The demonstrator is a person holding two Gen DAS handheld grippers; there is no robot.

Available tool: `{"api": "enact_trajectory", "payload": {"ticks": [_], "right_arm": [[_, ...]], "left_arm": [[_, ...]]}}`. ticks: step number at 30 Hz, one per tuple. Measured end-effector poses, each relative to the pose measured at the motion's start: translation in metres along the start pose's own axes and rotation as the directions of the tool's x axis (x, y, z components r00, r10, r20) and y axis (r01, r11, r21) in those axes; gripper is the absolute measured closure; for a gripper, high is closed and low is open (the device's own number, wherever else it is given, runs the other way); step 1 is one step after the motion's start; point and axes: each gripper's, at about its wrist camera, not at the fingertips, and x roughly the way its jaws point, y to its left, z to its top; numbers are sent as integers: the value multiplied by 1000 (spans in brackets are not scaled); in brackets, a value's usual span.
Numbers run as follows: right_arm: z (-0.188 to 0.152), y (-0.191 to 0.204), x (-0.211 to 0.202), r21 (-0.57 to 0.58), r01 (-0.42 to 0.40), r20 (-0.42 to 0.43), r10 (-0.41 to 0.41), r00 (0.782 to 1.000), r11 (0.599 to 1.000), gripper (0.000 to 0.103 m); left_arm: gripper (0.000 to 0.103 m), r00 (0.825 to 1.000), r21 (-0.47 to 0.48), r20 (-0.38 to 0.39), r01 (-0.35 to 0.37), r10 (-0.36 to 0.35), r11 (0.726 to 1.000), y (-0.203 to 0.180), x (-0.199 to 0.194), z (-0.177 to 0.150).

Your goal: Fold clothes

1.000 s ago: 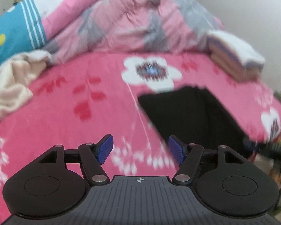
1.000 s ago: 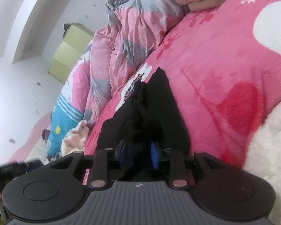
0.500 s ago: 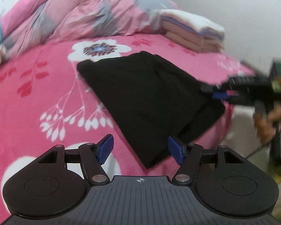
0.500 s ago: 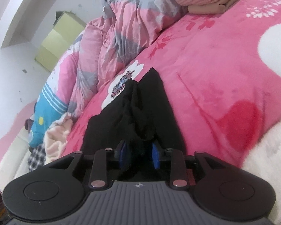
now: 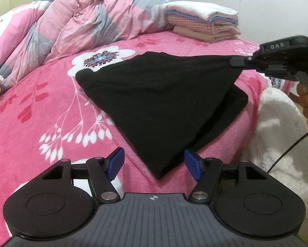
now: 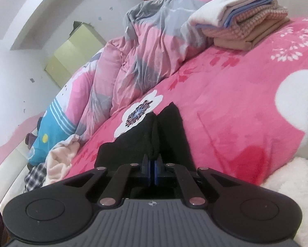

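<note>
Lying bunched along the bed's point(image 5: 30, 111) far edge: pink-and-grey duvet point(image 5: 88, 20). Sitting at the far right corner: folded stack of linens point(image 5: 205, 22). Draping over the right edge: white fleece point(image 5: 277, 127).

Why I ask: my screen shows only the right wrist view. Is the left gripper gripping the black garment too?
Observer: No. The left gripper is open; the nearest corner of the black garment lies between its blue pads, untouched.
Operator: Is my corner off the bed?
Observer: Yes. The right gripper holds its corner up off the pink blanket, and the cloth slopes down from it in a taut triangle.
</note>
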Motion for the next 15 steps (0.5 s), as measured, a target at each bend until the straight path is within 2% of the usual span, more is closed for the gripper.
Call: {"api": "enact_trajectory", "payload": {"ticks": [5, 10, 15], "right_arm": [[-3, -8, -3, 24, -1, -5, 1, 1000, 1000, 101], [-13, -20, 1, 67, -2, -56, 6, 998, 998, 101], [-23, -28, 1, 130, -37, -86, 49, 995, 991, 101]], "left_arm": [[39, 1000, -17, -15, 14, -15, 1000, 0, 1, 3], [41, 999, -30, -33, -1, 0, 1000, 1, 5, 3], [42, 999, -84, -46, 19, -22, 996, 9, 0, 1]]}}
